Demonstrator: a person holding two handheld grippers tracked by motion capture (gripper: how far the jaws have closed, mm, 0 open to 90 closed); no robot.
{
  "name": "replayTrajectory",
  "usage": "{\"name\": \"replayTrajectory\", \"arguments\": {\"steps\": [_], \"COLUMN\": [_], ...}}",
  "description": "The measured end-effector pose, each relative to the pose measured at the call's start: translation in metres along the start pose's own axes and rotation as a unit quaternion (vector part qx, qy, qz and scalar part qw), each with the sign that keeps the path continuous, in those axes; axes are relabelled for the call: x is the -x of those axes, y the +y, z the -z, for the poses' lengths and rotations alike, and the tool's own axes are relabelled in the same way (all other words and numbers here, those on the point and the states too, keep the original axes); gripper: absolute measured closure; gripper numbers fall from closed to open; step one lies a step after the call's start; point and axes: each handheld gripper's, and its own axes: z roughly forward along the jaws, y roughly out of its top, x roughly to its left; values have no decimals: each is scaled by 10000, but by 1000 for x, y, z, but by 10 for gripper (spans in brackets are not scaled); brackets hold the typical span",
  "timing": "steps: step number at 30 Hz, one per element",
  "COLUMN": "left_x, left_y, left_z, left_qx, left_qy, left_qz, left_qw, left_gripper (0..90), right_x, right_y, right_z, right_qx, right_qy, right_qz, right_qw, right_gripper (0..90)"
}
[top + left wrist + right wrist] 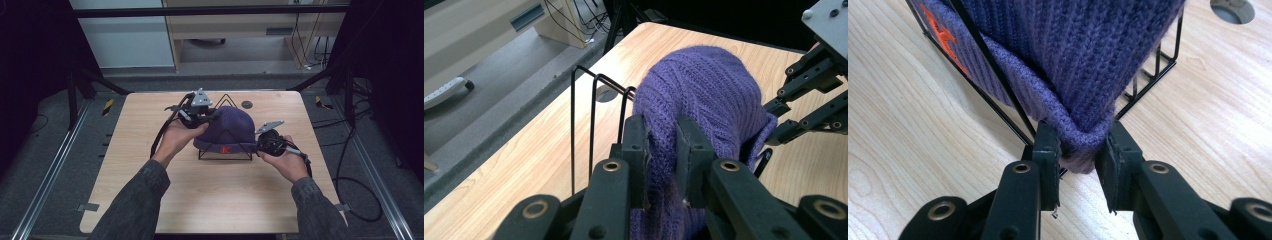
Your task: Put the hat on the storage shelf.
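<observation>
A purple knitted hat [227, 127] with an orange mark [225, 150] on its brim sits over a black wire stand [226, 97] in the middle of the table. My left gripper [200, 117] is at the hat's left side, shut on a fold of the knit [704, 85], its jaws [661, 145] pinching the fabric beside the stand's wires [591, 110]. My right gripper [260, 145] is at the hat's lower right, shut on the folded brim [1073, 50], its jaws [1080, 150] close to the stand's lower frame [993, 70]. In the left gripper view the right gripper [809, 100] shows at the far side of the hat.
The hat and stand rest on a wooden table [150, 165] with a round grey hole [246, 104] behind the stand. Metal rails and cables run along the floor on both sides. A cabinet stands beyond the far edge.
</observation>
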Motion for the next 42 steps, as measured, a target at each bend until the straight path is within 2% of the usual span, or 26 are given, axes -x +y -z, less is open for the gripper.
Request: {"name": "replayTrajectory", "arguments": {"steps": [14, 21, 26, 29, 31, 33, 37, 42], "left_x": [0, 3, 3, 3, 2, 3, 3, 4], "left_y": [-19, -23, -24, -23, -23, -21, -20, -19], "left_z": [-3, -5, -5, -3, -2, 2, 10, 19], "left_qx": [-66, -109, -122, -74, -39, 108, 188, 155], "left_qy": [-47, -123, -97, -96, -92, -68, -69, -30], "left_qz": [113, 89, 101, 139, 155, 235, 215, 173], "left_qw": [9999, 9998, 9998, 9998, 9998, 9996, 9996, 9997], "left_gripper": [749, 737, 710, 687, 626, 592, 579, 551], "right_x": [-2, -1, -1, -2, -2, -2, -4, -5], "right_y": [-3, -10, -12, -12, -12, -13, -15, -16], "right_z": [-7, -11, -11, -10, -9, -7, -1, 5], "right_qx": [-114, -162, -179, -159, -161, -174, -107, -19], "right_qy": [-8, 5, 2, 17, 9, -8, 27, 17], "right_qz": [38, -14, -44, -65, -54, -70, -73, -92], "right_qw": [9999, 9999, 9998, 9999, 9999, 9998, 9999, 10000], "right_gripper": [717, 717, 715, 702, 665, 651, 633, 611]}}
